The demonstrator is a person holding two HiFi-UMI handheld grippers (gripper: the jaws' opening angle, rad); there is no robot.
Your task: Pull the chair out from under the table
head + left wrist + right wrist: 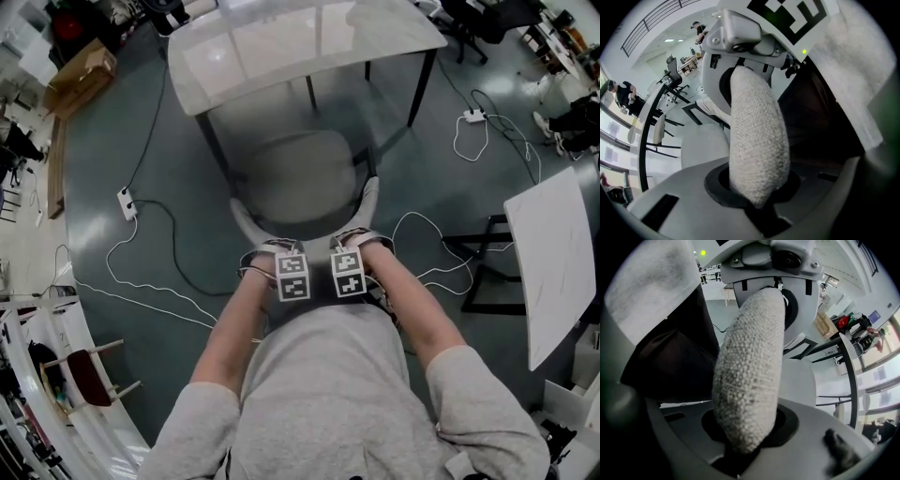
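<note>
both tools are clamped on the chair. the left gripper (758, 197) has its jaws closed on the top edge of the backrest (246, 223), and in the left gripper view the pale woven fabric of that edge fills the gap between them, running up and away from the camera. the right gripper (743, 437) grips the same edge in the same way (its own view shows the coarse weave pinched between the two grey jaws). in the head view the two grippers sit side by side at the middle of the backrest's curve, their marker cubes nearly touching, both pointing steeply down, with the person's forearms reaching to them from grey sleeves.

the chair stands directly in front of the person. its round grey seat (298, 178) lies between the near legs of the table (281, 47), just in front of the near edge of the glossy white top, and the backrest wraps the side nearest the person.

on the grey-green floor, white cables (150, 272) loop to the left of the chair from a power strip (126, 202). a white board (553, 253) on a black stand sits well apart at the right, and a cardboard box (80, 75) lies at the far left.
</note>
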